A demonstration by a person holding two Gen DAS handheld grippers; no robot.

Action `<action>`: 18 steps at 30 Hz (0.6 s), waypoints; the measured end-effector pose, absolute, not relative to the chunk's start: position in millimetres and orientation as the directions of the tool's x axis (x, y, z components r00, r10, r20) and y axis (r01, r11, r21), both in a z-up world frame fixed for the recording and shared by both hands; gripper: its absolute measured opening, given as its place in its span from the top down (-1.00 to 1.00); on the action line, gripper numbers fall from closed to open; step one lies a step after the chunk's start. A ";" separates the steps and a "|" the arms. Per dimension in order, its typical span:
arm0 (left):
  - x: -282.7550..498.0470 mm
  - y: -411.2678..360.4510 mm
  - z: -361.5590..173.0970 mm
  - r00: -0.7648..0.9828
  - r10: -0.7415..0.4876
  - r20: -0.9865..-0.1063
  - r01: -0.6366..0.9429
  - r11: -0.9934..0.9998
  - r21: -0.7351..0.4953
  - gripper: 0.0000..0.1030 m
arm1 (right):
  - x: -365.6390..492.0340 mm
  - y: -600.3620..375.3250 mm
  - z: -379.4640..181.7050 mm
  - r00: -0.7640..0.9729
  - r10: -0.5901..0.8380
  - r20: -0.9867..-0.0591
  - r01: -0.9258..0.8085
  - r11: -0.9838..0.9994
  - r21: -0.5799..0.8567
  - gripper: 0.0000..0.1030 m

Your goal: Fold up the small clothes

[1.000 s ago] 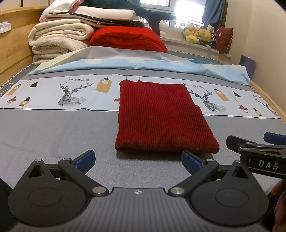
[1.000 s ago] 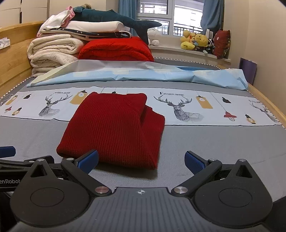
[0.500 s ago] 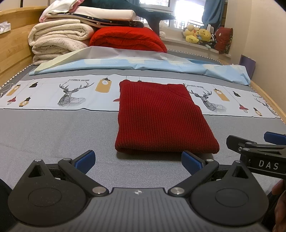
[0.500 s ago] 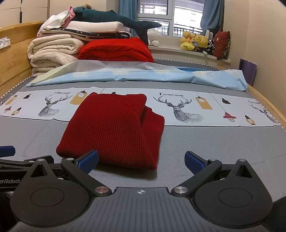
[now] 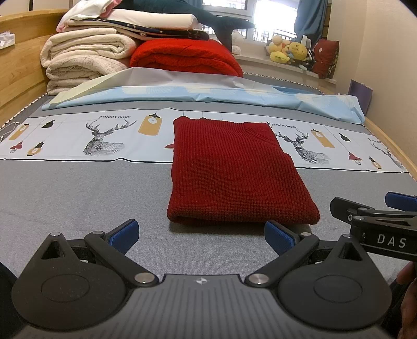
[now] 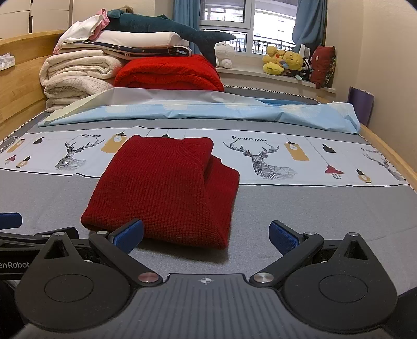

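Nothing has visibly moved since the earlier frames: sweater, both grippers and bedding keep the same places.

Item 1. Red knit sweater (image 5: 234,172) (image 6: 166,187): folded into a compact rectangle, lying flat on the bed (image 5: 78,198) (image 6: 325,208). Its far end rests on the deer-print band (image 5: 104,138) (image 6: 260,159); its near end lies on the plain grey part of the cover. In the right wrist view a folded layer shows along its right side.

Item 2. Left gripper (image 5: 200,232): jaws spread wide, holding nothing, blue pads (image 5: 122,234) just short of the sweater's near edge. It also shows at the left edge of the right wrist view (image 6: 10,221).

Item 3. Right gripper (image 6: 206,234): jaws spread wide, holding nothing; its left pad (image 6: 129,234) stands in front of the sweater's near edge, contact not clear. It shows at the right edge of the left wrist view (image 5: 378,216).

Item 4. Light blue sheet (image 5: 208,96) (image 6: 208,109): lying across the bed beyond the print band.

Item 5. Folded cream blankets (image 5: 83,60) (image 6: 75,75) at far left, a red quilt (image 5: 187,57) (image 6: 169,75) just right of them, and a dark shark plush (image 5: 216,20) (image 6: 169,26) on top.

Item 6. Plush toys (image 5: 289,52) (image 6: 284,61): on the window ledge at far right.
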State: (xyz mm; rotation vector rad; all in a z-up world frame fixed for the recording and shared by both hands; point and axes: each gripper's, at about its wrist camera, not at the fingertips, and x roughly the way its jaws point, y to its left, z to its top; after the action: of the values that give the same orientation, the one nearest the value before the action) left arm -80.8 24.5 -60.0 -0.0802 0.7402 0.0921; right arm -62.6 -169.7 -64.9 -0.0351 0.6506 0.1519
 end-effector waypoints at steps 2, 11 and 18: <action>-80.6 25.3 -59.8 0.734 0.053 -0.677 -0.110 0.993 -0.041 -0.99 | -62.2 -170.4 -64.7 0.785 0.130 -0.606 -0.152 0.988 0.015 -0.97; -80.6 25.1 -59.8 0.734 0.053 -0.677 -0.110 0.993 -0.041 -0.99 | -62.3 -170.3 -64.8 0.785 0.129 -0.606 -0.152 0.988 0.014 -0.97; -80.0 25.2 -60.7 0.733 0.048 -0.678 -0.105 0.994 -0.043 -0.99 | -62.3 -170.2 -64.9 0.784 0.129 -0.607 -0.152 0.988 0.014 -0.97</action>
State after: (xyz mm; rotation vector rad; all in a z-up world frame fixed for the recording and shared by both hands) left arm -80.0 25.2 -60.7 -0.0801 0.7432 0.0845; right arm -62.3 -170.2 -64.9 -0.0362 0.6515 0.1517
